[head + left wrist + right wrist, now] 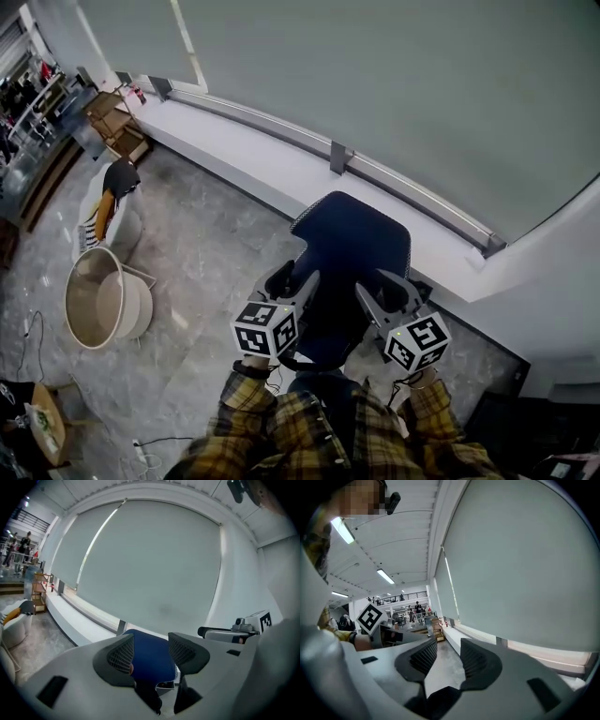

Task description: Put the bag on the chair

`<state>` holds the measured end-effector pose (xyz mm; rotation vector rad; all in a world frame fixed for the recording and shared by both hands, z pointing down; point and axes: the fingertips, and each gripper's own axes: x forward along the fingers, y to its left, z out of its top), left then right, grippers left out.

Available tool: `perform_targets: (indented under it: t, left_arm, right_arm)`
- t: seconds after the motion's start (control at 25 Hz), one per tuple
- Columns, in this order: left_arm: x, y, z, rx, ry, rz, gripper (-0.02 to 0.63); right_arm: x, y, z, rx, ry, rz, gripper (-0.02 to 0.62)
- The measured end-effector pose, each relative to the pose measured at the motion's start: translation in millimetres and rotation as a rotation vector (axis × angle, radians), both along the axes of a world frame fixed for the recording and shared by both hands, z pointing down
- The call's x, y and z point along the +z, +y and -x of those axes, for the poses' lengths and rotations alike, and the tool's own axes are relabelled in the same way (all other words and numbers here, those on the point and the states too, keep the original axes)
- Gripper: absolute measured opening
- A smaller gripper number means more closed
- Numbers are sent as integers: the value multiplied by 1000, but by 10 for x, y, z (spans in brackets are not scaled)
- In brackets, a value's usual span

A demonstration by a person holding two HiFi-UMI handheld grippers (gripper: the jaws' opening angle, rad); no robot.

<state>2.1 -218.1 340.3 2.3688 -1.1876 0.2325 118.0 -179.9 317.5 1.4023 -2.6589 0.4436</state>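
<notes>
A dark blue, round-topped thing (pixel 352 239) with a dotted edge stands upright just in front of me, by the window ledge. Whether it is the bag or the chair's back I cannot tell. My left gripper (pixel 292 279) is at its left side and my right gripper (pixel 386 292) at its right. In the left gripper view the blue thing (pixel 151 656) shows in the gap of the left gripper (pixel 150 651), whose pads do not visibly press on it. The right gripper (pixel 443 656) stands open with only floor seen between its fingers.
A long white window ledge (pixel 272 159) runs behind the blue thing, under a grey blind. A round beige tub seat (pixel 101 300) and a white armchair (pixel 117 225) stand on the marble floor at the left. A small wooden table (pixel 42 427) sits at the bottom left.
</notes>
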Motion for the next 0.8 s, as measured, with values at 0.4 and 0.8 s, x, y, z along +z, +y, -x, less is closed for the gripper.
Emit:
perform_targets:
  t: [0.4,0.8]
  left_arm:
    - [-945,273,-346,142,14,-234,157]
    - [-1396,647,-495,232,1,-346,48]
  right_arm:
    - [-840,112,77,-39,-20,-170,130]
    - [-1161,402,-13,-1,-50,-223,67]
